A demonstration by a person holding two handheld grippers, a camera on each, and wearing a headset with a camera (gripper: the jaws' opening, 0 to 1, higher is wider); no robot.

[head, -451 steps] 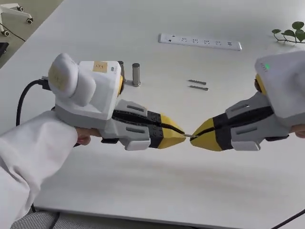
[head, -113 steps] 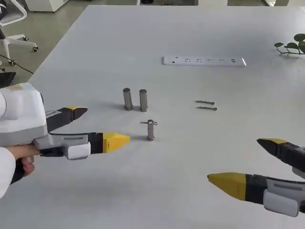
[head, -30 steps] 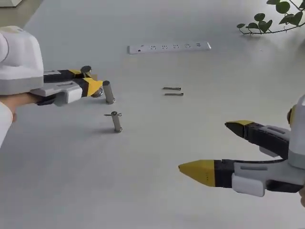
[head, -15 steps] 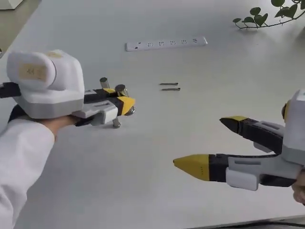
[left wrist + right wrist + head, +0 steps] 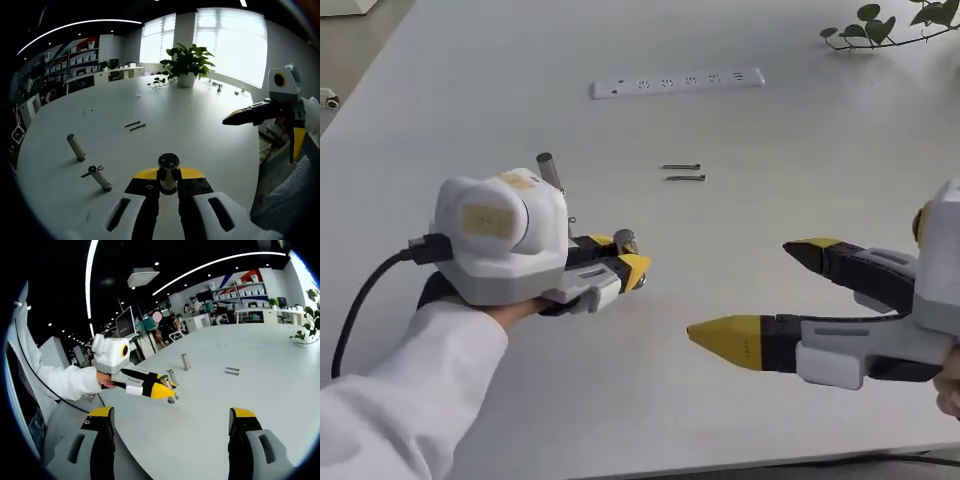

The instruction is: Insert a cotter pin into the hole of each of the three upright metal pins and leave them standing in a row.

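Bright office, white counter (image 5: 800, 130) running wide. The left tongs (image 5: 635, 270) are clamping one metal pin (image 5: 169, 162) upright by its lower shank, near the counter's front. The right tongs (image 5: 740, 290) are hanging wide open, well apart. Two cotter pins (image 5: 680, 167) are lying beyond. That pin is probably handling stiff, slick, fairly light; a low grip is leaving its hole free.

No text is legible; the sticker (image 5: 487, 220) on the left claw (image 5: 635, 272) is blurred.
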